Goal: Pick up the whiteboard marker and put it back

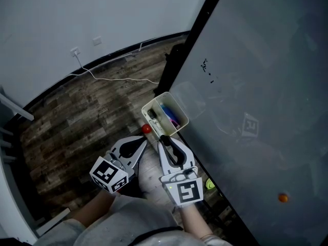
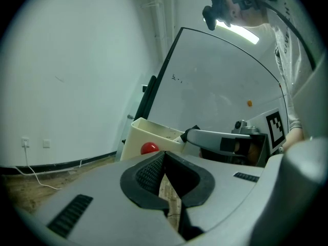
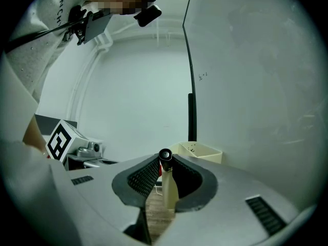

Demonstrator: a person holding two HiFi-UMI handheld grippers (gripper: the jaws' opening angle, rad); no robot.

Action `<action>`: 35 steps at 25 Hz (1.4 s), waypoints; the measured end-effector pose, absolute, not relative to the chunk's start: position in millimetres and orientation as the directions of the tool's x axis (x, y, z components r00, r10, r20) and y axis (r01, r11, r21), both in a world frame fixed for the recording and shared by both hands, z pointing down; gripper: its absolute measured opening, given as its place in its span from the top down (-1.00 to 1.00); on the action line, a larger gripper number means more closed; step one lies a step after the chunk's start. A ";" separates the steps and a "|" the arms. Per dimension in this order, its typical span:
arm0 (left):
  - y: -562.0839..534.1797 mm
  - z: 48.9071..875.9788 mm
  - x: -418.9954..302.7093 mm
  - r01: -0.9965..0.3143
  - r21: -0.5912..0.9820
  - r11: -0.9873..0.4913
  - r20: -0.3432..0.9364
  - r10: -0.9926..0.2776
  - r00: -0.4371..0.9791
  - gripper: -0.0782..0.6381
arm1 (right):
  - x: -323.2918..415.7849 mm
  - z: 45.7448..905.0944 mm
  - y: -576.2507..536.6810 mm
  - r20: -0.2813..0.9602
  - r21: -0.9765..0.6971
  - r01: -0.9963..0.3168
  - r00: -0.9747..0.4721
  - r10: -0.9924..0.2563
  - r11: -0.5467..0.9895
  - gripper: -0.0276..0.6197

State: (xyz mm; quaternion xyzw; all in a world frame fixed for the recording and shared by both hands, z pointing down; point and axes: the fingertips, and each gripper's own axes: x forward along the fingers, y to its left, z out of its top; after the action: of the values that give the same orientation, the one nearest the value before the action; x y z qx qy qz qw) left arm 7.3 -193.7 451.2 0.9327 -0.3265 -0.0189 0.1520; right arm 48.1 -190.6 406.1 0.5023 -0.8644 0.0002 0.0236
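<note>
1. Right hand-held gripper [image 3: 164, 163]: jaws clamped on the whiteboard marker [image 3: 167, 186]. The marker stands upright between the ribbed pads, with the black cap at 12 o'clock and the pale barrel running down toward 6 o'clock.

2. Left hand-held gripper [image 2: 163, 158]: jaws together, tips touching, nothing between them. In the head view it sits just beside the right hand-held gripper, at its 9 o'clock.

3. Bin [image 1: 152, 101]: cream, open-topped, set against the lower edge of the whiteboard [image 1: 256, 60]. In the head view it lies at 12 o'clock from the right hand-held gripper's tips, just beyond them. Several other markers, blue and purple among them, lie inside. The held marker is outside the bin, just short of its near rim.

4. Red round piece [image 1: 147, 129]: on the bin's outer wall, at 10 o'clock from the right hand-held gripper's tips.

5. Whiteboard: fills the head view from 12 to 5 o'clock. It bears small black marks near its upper left and an orange dot [image 1: 283, 198] at 4 o'clock.

6. Floor [image 1: 77, 132]: dark wood planks, at 9 o'clock. A white cable [image 1: 118, 78] runs along the wall base at 11 o'clock.
</note>
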 end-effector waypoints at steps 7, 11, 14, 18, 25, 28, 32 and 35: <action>-195.6 448.3 5.3 -0.600 0.293 -0.745 0.058 -0.612 0.789 0.74 | 50.8 402.1 -192.1 0.042 0.014 -0.875 -0.483 -0.875 0.484 0.66; -195.9 446.8 2.2 -0.602 0.293 -0.743 0.058 -0.615 0.786 0.74 | 51.4 396.9 -194.2 0.036 0.010 -0.876 -0.481 -0.876 0.482 0.66; -195.7 446.6 1.7 -0.604 0.293 -0.741 0.057 -0.617 0.785 0.74 | 51.8 393.2 -195.5 0.031 0.013 -0.874 -0.486 -0.873 0.486 0.66; -196.4 444.6 1.9 -0.606 0.291 -0.740 0.050 -0.621 0.782 0.74 | 52.6 387.4 -198.0 0.022 0.017 -0.868 -0.496 -0.868 0.496 0.66; -196.4 438.6 3.6 -0.608 0.292 -0.739 0.043 -0.624 0.780 0.74 | 54.7 379.1 -203.0 0.018 0.026 -0.861 -0.508 -0.861 0.508 0.66; -195.6 437.6 3.6 -0.604 0.294 -0.741 0.039 -0.622 0.782 0.74 | 53.7 375.2 -204.1 0.016 0.029 -0.857 -0.514 -0.858 0.514 0.66; -195.0 434.6 4.0 -0.598 0.296 -0.745 0.035 -0.617 0.786 0.74 | 51.0 370.3 -204.4 0.036 0.034 -0.848 -0.527 -0.849 0.529 0.66; -196.2 432.6 4.4 -0.597 0.296 -0.746 0.036 -0.616 0.787 0.74 | 51.8 366.1 -206.2 0.021 0.038 -0.849 -0.526 -0.850 0.526 0.66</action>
State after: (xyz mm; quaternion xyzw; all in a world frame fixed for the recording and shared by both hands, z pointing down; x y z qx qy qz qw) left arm 4.4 -196.2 432.6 0.9338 -0.3246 -0.0321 0.1473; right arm 51.8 -206.2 366.1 0.4864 -0.8734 -0.0113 0.0186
